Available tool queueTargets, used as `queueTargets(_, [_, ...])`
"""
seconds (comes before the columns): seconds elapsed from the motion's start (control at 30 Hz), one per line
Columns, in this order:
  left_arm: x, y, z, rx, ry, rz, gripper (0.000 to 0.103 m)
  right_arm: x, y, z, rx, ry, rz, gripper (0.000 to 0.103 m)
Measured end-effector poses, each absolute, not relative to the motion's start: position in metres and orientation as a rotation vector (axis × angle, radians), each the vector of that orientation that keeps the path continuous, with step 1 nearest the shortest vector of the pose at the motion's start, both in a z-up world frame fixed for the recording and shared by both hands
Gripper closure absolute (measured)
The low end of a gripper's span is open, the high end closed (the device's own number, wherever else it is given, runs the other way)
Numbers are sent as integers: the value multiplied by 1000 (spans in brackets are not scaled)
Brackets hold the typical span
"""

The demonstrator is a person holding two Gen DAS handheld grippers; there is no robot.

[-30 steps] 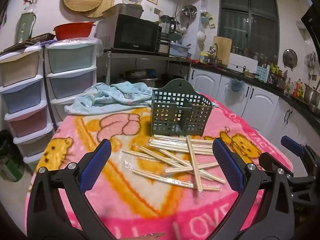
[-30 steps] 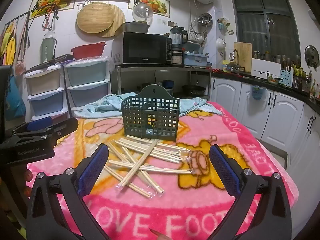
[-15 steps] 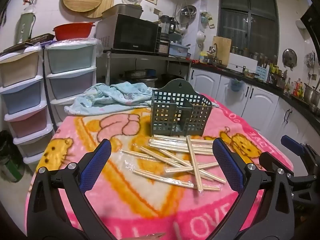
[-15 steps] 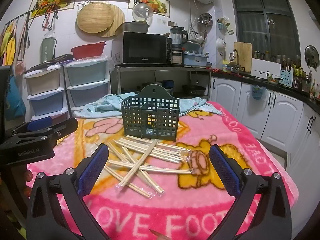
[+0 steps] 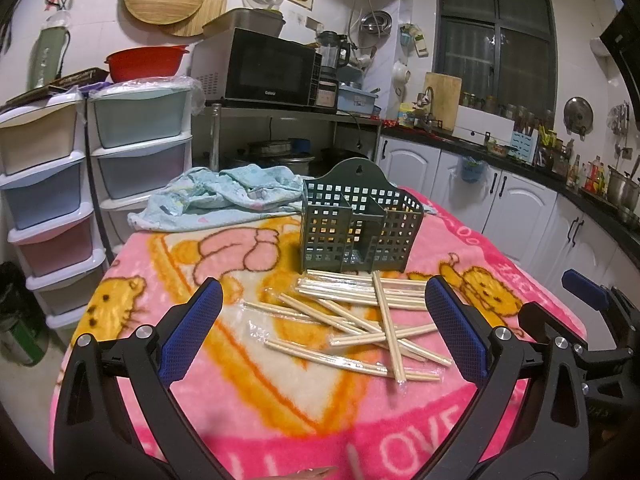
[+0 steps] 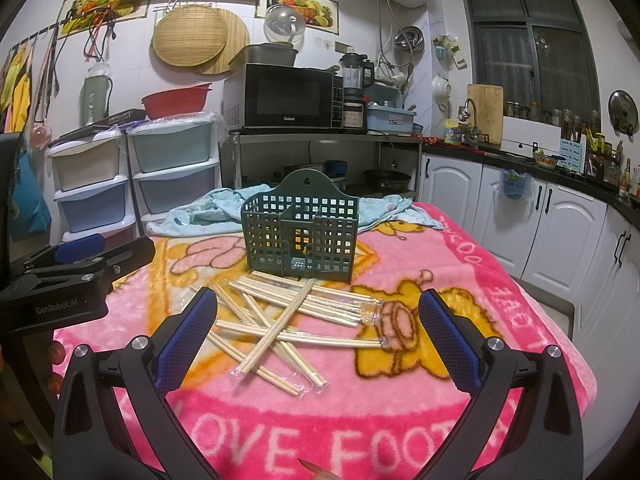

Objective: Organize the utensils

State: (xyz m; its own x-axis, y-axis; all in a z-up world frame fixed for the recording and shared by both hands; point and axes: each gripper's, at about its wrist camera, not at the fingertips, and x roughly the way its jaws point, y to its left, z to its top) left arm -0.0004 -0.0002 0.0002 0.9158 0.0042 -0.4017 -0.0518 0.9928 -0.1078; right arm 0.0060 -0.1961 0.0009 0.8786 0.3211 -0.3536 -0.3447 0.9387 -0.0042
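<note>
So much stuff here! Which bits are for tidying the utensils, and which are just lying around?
For the job:
chopsticks
green basket
left gripper, open
right gripper, open

Just lying around:
blue cloth
pink blanket
microwave
drawers

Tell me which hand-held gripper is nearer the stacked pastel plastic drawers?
Left. The left hand-held gripper hovers on the side of the stacked pastel plastic drawers; the right hand-held gripper is beyond it, farther.
</note>
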Motion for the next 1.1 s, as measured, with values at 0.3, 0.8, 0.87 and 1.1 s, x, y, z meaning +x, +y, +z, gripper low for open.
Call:
queueTargets(0.3, [0, 0, 0, -117, 411, 29, 9, 6, -196, 1, -68, 356, 347, 5])
queueTargets(0.8, [-1, 0, 0, -118, 414, 30, 9, 6, -195, 1, -69, 357, 350, 5])
queueTargets(0.87, [-1, 0, 0, -119, 415, 30, 9, 6, -195, 1, -69, 358, 351, 5])
queueTargets(1.1, [7, 10, -5, -139, 427, 41, 9, 12, -193, -1, -80, 375, 378, 5])
